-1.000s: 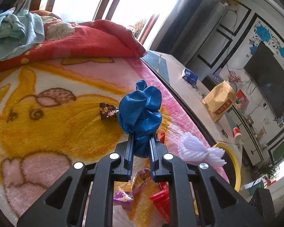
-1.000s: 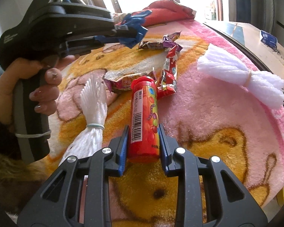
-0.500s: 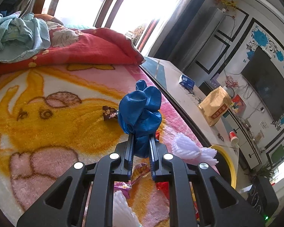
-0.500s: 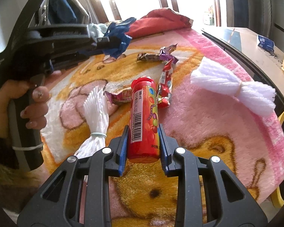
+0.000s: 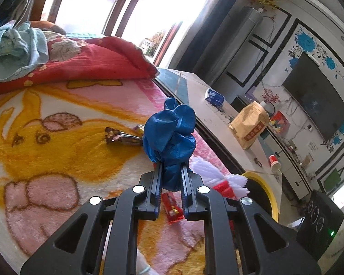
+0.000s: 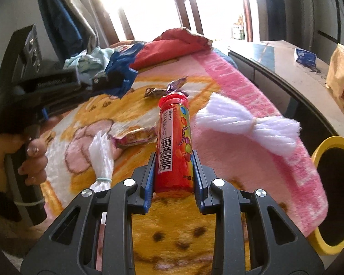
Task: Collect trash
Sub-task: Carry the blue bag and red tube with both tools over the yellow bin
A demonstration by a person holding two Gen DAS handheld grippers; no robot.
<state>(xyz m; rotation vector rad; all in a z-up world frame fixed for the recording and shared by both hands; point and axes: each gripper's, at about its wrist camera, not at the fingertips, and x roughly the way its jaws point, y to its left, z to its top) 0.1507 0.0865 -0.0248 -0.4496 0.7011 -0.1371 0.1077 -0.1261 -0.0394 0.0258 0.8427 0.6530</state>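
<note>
Both grippers are loaded: left gripper [image 5: 170, 178] pinches a crumpled blue glove [image 5: 169, 135], right gripper [image 6: 173, 171] clamps a red candy tube [image 6: 174, 142], both held above the blanket [image 6: 252, 171]. Best carry each over the yellow-rimmed bin [image 6: 332, 190] at the bed's edge before letting go — wrappers [image 6: 135, 137] remain. Tube shows a barcode; other print is unreadable.

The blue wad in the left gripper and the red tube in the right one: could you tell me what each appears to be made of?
Blue wad: probably thin plastic or rubbery film, like a bag or glove; it is crumpled into soft, slightly glossy folds in the left gripper.
Red tube: likely rigid plastic, smooth and shiny, with a moulded cap and a printed barcode label; it keeps its shape in the right gripper.
</note>
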